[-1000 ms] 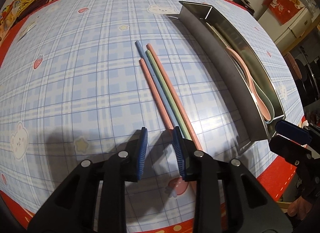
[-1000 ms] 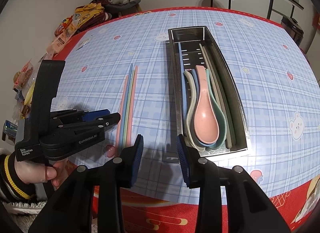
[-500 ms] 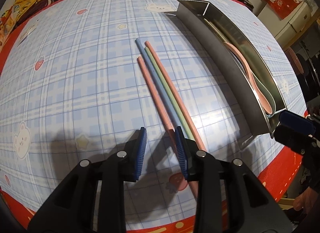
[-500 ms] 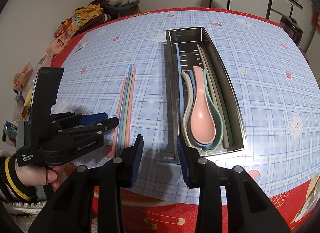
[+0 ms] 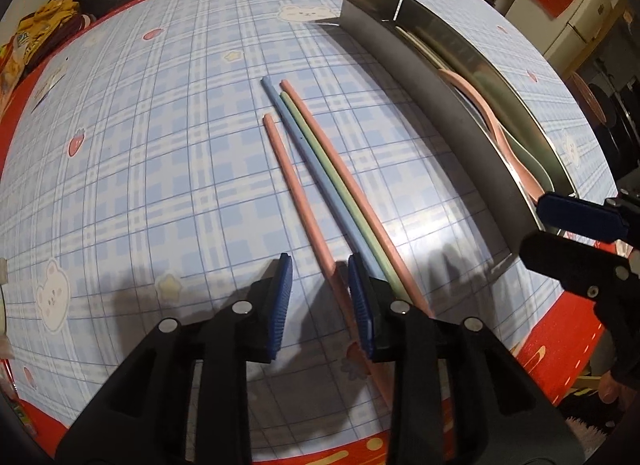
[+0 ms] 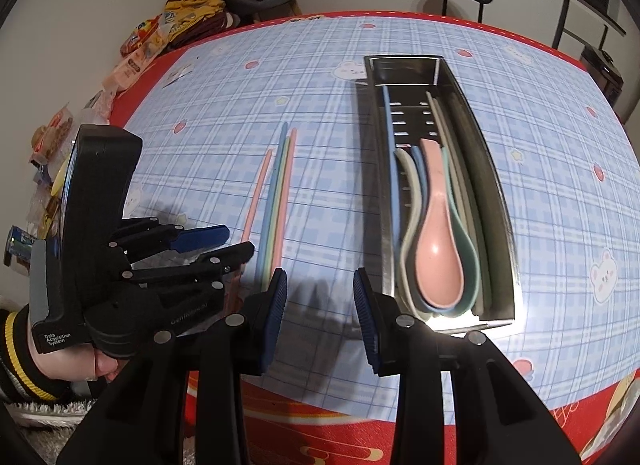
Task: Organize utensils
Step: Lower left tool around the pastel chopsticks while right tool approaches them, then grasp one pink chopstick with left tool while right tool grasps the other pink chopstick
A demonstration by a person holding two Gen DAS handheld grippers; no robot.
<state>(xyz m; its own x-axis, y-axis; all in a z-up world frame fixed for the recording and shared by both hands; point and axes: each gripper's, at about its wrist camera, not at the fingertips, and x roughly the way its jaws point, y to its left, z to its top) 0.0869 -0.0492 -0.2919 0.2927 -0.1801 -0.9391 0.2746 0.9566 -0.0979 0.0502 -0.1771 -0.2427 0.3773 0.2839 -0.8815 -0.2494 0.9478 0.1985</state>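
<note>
The left gripper (image 5: 320, 297) is positioned low over the near edge of the tablecloth (image 5: 140, 169), jaws open, straddling the near end of the separate pink chopstick (image 5: 296, 193). Three further chopsticks (image 5: 336, 185), blue, green and pink, lie touching side by side just right of it. The right gripper (image 6: 320, 313), jaws open and empty, hovers near the steel utensil tray (image 6: 496, 185), which holds stacked spoons (image 6: 438, 249) and chopsticks.

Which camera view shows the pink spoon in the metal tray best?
The right wrist view: the pink spoon lies fully visible, bowl up, atop other spoons in the metal tray. The left wrist view shows only part of it above the tray wall.
</note>
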